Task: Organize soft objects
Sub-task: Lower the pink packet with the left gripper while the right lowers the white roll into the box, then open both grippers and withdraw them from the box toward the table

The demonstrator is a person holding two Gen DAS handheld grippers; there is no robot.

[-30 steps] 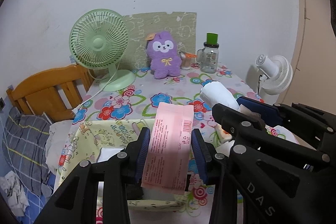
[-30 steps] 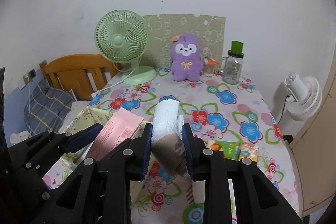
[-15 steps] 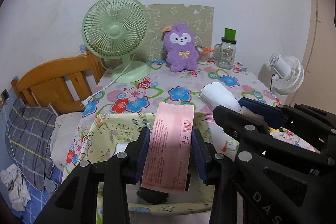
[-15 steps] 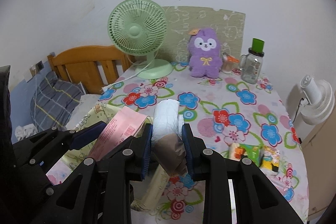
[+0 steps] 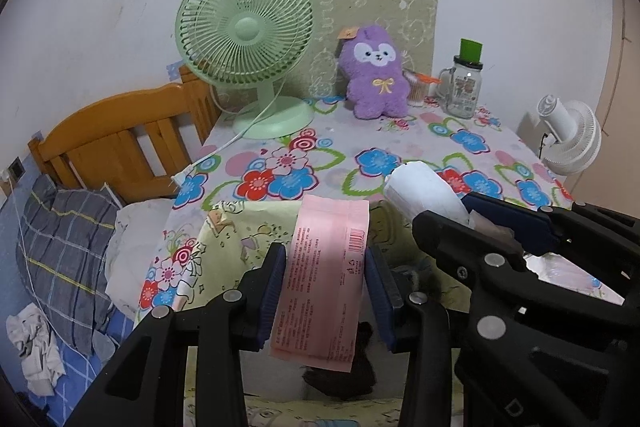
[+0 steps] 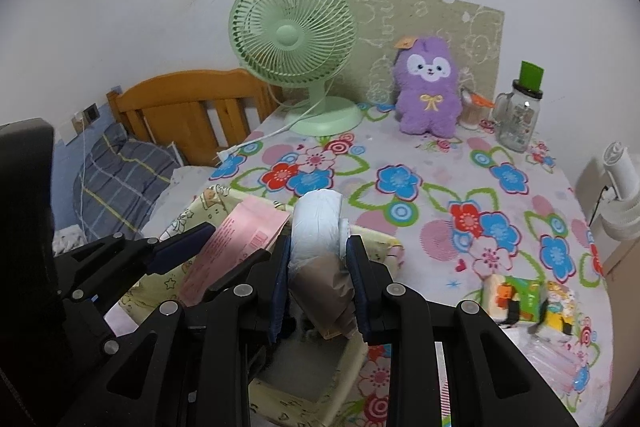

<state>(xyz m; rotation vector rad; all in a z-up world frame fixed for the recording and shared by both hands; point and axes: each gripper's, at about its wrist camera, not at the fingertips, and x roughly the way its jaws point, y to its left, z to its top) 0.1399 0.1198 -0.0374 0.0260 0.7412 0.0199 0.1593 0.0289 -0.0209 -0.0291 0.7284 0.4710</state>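
Over the flowered tabletop [image 6: 460, 195] both tools angle forward side by side above one pale yellow fabric bin [image 5: 236, 231] with cartoon prints. The left hand-held gripper [image 5: 325, 289] is clamped on one flat pink packet [image 5: 324, 279] (printed text and a barcode show). The right hand-held gripper [image 6: 319, 285] squeezes one soft white roll [image 6: 316, 223], its near end brown. One purple plush [image 6: 428, 95] sits upright beside one green fan [image 6: 294, 39].

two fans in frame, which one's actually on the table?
The green desk fan, its round base on the floral tablecloth beside the purple plush. The white fan stands off the table's right edge.
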